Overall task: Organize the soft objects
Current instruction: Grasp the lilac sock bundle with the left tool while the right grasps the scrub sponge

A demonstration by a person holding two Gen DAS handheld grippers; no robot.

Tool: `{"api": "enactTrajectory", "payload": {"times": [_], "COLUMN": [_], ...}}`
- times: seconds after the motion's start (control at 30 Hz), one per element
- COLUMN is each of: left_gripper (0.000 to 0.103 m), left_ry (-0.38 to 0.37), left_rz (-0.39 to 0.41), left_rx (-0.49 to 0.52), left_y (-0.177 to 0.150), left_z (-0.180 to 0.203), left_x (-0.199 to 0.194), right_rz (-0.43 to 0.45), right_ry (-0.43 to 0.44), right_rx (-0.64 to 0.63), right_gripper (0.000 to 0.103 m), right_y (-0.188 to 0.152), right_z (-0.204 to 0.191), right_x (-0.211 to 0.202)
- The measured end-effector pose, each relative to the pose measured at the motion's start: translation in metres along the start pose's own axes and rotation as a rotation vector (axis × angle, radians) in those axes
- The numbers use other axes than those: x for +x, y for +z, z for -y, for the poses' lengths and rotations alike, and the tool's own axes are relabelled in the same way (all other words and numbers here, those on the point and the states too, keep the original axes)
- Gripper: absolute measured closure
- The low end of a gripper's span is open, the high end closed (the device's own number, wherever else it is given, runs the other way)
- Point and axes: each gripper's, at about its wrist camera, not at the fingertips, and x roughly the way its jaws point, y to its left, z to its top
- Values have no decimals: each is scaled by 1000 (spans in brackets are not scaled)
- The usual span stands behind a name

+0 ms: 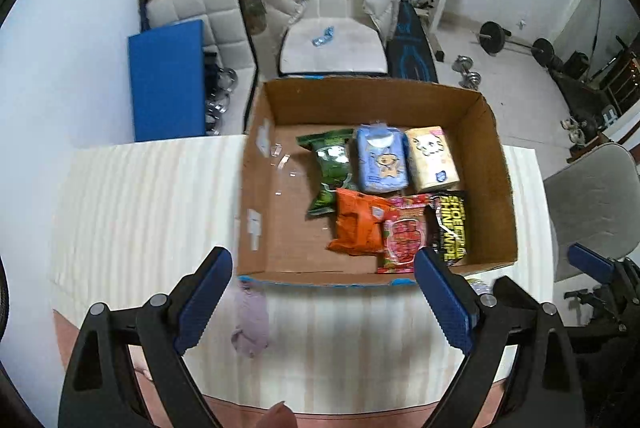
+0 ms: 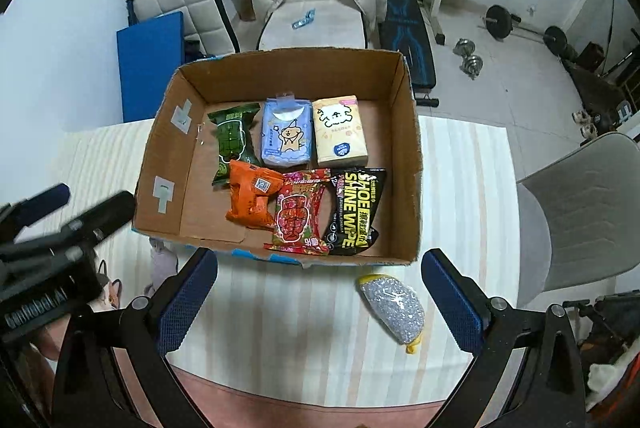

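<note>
Table point(image 2: 460, 164): cream striped cloth, carrying everything below.

Cardboard box point(image 2: 412, 156): open-topped, on the table's far half. Back row, left to right: green packet point(image 2: 232, 144), blue tissue pack point(image 2: 286, 140), cream tissue pack point(image 2: 338, 136). Front row: orange packet point(image 2: 250, 198) overlapping the green one's lower end, red sweet packet point(image 2: 298, 216), black shoe-wipe pouch point(image 2: 356, 208) nearest the right wall.

Left gripper point(image 1: 324, 300): jaws spread wide, grasping nothing, touching nothing; it hangs over the table just short of the box's near wall.

Right gripper point(image 2: 320, 302): jaws likewise spread wide and empty, above bare cloth before the box.

Silver glitter pouch point(image 2: 394, 308): yellow-trimmed, flat on the cloth outside the box, near its right front corner, between the right gripper's blue pads point(image 2: 452, 304) but untouched by them.

Lilac soft item point(image 1: 250, 324): blurred, on the cloth outside the box's left front corner, just right of the left gripper's left-hand pad; whether they touch cannot be told.
</note>
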Motion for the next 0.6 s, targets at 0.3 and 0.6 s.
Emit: {"api": "enactTrajectory", "payload": {"times": [0.3, 0.6], "left_gripper": [10, 10], "left_ry": [119, 62], "left_rz": [-134, -432], "left_rx": [13, -137], "left_y": [-70, -116], "left_z": [-74, -134], "left_x": [56, 174], "right_rz": [-166, -313], "right_ry": [-114, -122], "right_rx": [89, 165], "right_gripper": [0, 0], "right_y": [-63, -113], "right_z": [54, 71], "right_x": [50, 127]}}
